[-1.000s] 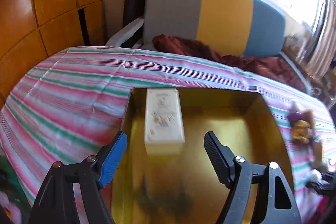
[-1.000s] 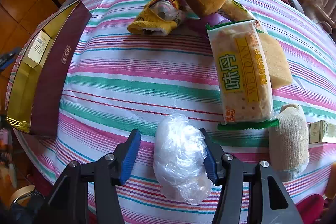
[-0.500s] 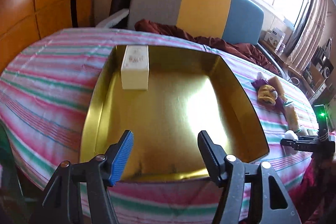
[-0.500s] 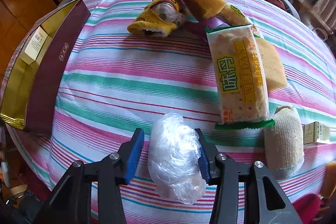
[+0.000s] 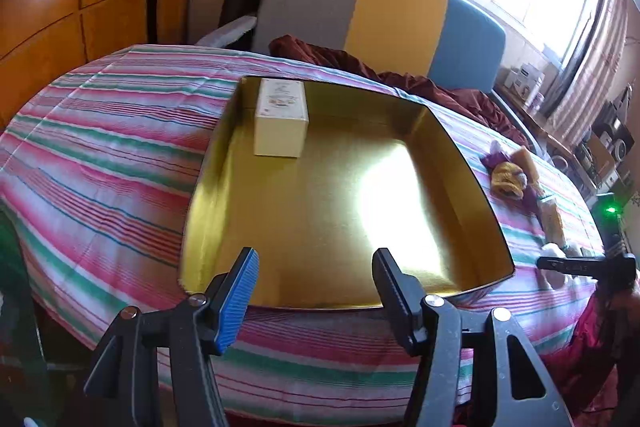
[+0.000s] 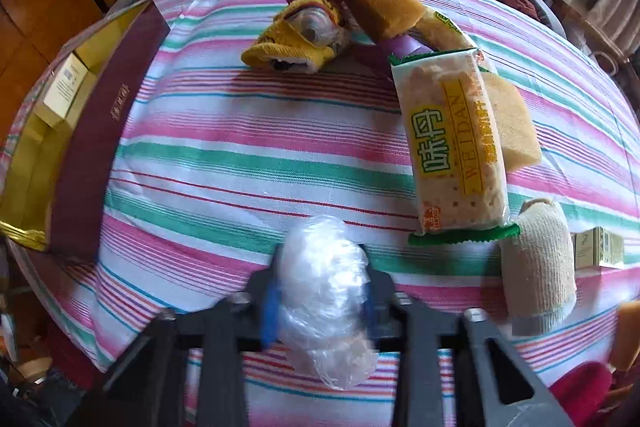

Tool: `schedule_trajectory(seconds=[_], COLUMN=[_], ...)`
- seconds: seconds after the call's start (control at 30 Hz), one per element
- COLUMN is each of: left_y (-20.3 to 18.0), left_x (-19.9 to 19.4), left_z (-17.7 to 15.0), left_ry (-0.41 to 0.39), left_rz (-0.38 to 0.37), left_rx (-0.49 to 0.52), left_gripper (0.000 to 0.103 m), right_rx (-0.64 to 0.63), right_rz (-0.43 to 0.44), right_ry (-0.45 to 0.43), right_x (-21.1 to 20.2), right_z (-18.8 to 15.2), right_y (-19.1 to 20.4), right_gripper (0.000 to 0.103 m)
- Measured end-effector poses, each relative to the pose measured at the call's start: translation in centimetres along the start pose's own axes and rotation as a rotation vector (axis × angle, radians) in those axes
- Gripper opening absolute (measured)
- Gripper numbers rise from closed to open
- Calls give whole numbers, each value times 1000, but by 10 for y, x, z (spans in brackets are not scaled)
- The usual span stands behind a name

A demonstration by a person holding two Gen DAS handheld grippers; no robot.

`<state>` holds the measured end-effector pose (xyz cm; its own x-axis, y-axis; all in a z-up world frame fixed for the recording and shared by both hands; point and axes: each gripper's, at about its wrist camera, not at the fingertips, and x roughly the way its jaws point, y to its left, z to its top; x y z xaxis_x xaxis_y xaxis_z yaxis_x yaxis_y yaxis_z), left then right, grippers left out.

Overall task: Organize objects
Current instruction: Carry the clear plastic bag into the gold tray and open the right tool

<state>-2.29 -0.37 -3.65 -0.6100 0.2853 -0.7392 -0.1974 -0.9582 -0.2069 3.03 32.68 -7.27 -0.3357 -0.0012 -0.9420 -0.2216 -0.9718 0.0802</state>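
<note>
As right tool [image 6: 320,297] clamps, plastic bag [image 6: 326,291] between fingers.

tray [image 6: 92,131] far left on worktop [image 6: 248,163] | box [image 5: 281,117] in tray's far-left corner | cracker pack [image 6: 452,143] right | plastic bag [image 6: 324,303] near centre | bandage roll [image 6: 538,263] right of bag

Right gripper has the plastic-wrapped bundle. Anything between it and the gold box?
Nothing visible: only bare striped tablecloth lies between the plastic-wrapped bundle in the right gripper and the gold box; its maroon side wall must be cleared.
</note>
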Motion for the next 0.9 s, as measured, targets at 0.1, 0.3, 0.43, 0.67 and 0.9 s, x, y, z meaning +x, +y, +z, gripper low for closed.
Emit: schedule_trajectory(seconds=[0.1,0.3,0.43,0.67,0.9], left_y=[12,25,33,52,63], left_x=[-7,-12,-17,-13,-6], left_z=[2,5,6,5,2], left_ry=[-23,-42,-56,-47,-24], left_rz=[23,55,69,94,104], left_rx=[-24,-54,-71,-122,-152], left_gripper=[60,60,60,60,60], right_rx=[-20,-172,-276,-237,-132], right_rz=[93,334,426,511,597], right_ry=[-69,-154,-101,33,83], right_x=[-29,-67,-45,23,46], right_z=[5,28,44,72,87], right_y=[18,125,223,322,345], right_gripper=[29,30,30,33,60])
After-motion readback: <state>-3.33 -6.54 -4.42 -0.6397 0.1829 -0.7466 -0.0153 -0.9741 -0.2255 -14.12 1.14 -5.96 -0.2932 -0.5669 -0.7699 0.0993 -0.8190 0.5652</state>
